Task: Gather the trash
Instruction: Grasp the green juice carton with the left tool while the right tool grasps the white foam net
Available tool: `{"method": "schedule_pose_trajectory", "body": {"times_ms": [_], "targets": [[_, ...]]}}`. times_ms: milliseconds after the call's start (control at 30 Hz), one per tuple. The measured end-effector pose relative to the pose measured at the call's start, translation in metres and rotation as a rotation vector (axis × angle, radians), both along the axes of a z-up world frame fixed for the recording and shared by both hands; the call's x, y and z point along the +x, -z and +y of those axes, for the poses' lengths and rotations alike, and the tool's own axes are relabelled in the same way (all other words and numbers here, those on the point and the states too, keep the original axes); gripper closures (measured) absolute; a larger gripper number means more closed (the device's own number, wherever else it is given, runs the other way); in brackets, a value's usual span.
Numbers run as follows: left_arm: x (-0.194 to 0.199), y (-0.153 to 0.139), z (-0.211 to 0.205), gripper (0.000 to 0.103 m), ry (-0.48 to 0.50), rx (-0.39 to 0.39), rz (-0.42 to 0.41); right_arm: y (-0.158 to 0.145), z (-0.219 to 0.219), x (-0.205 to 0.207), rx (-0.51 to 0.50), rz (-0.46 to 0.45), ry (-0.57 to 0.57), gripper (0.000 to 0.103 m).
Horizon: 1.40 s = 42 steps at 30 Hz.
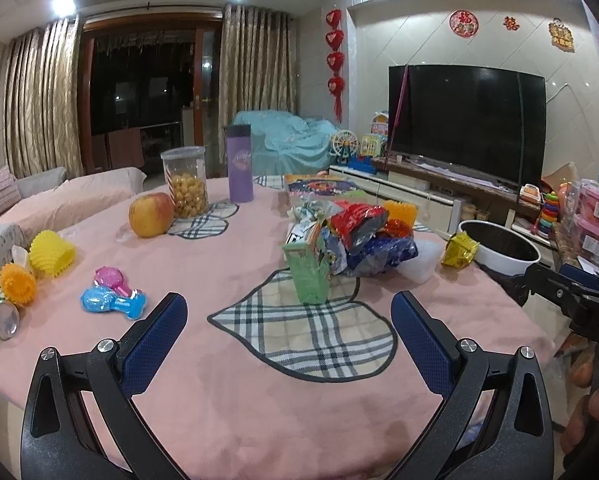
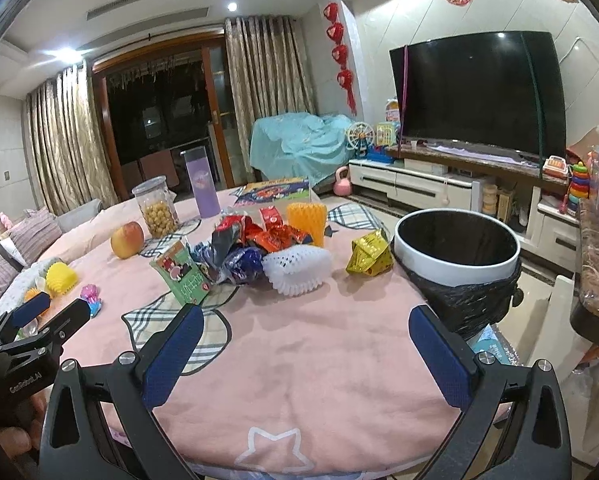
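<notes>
I hold both grippers above the near edge of the table [image 1: 227,380], which has a pink cloth. My left gripper [image 1: 289,320] has its jaws wide apart and holds nothing; below it lies a checked patch of the cloth. My right gripper [image 2: 305,332] is wide as well and is empty.

The trash is in a heap in the middle of the table: a green carton [image 1: 309,268] standing a little tilted, red and blue wrappers [image 1: 363,236] just behind it, and a white foam net [image 2: 297,270] touching the wrappers. A gold wrapper [image 2: 370,254] lies apart from the heap, near the bin [image 2: 457,264]. The bin is white with a black bag and stands at the right edge of the table.

On the left side I see an apple [image 1: 151,214], a jar [image 1: 185,182], a purple bottle [image 1: 240,164] and some toys [image 1: 113,300].
</notes>
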<state>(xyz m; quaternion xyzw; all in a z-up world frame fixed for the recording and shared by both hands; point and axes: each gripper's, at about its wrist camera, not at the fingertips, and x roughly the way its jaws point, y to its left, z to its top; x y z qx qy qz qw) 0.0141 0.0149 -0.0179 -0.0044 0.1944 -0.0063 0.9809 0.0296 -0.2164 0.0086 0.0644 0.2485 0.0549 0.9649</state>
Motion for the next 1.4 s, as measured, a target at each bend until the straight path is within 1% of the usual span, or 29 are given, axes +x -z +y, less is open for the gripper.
{"method": "schedule_pose_trajectory", "body": {"times_ms": [167,333,400,433,600,633,700,767,1000,1067,1100,1133,1167,1200,1233,1267,1400], "targets": [[0.014,0.004,0.002,0.0,0.005,0.0,0.033,0.005,0.001,0.016,0.023,0.034,-0.037,0.0],[0.038,0.008,0.001,0.0,0.01,-0.002,0.083,0.012,0.004,0.039,0.054,0.074,-0.087,0.003],[0.048,0.008,0.0,0.0,0.015,-0.008,0.097,0.016,0.006,0.051,0.051,0.102,-0.097,0.01],[0.055,0.008,-0.001,0.0,0.02,-0.008,0.107,0.019,0.007,0.059,0.05,0.116,-0.101,0.012],[0.085,0.012,-0.007,0.0,0.026,0.012,0.142,0.037,0.008,0.092,0.075,0.2,-0.129,0.03],[0.091,0.013,-0.008,0.001,0.024,0.016,0.151,0.041,0.008,0.099,0.086,0.214,-0.133,0.031],[0.102,0.017,-0.006,0.003,0.021,0.016,0.17,0.046,0.008,0.108,0.094,0.23,-0.139,0.042],[0.112,0.02,-0.005,0.005,0.018,0.013,0.191,0.052,0.01,0.12,0.088,0.256,-0.151,0.048],[0.143,0.033,-0.005,0.013,0.027,-0.006,0.26,0.06,0.016,0.143,0.089,0.298,-0.2,0.055],[0.148,0.035,-0.009,0.018,0.036,-0.002,0.268,0.061,0.017,0.15,0.086,0.301,-0.207,0.058],[0.15,0.036,-0.011,0.021,0.041,0.002,0.272,0.061,0.018,0.152,0.083,0.3,-0.208,0.064],[0.152,0.038,-0.014,0.028,0.049,0.004,0.28,0.062,0.018,0.155,0.08,0.301,-0.208,0.071],[0.154,0.039,-0.016,0.039,0.059,0.001,0.289,0.063,0.02,0.159,0.078,0.305,-0.21,0.088],[0.156,0.041,-0.017,0.046,0.072,-0.003,0.301,0.064,0.02,0.161,0.083,0.31,-0.216,0.092],[0.158,0.042,-0.019,0.06,0.084,-0.006,0.313,0.064,0.02,0.16,0.085,0.308,-0.221,0.092],[0.158,0.043,-0.019,0.07,0.089,-0.006,0.32,0.064,0.019,0.158,0.084,0.303,-0.222,0.092],[0.149,0.04,-0.018,0.07,0.104,-0.028,0.295,0.06,0.01,0.143,0.116,0.29,-0.22,0.092]]}}
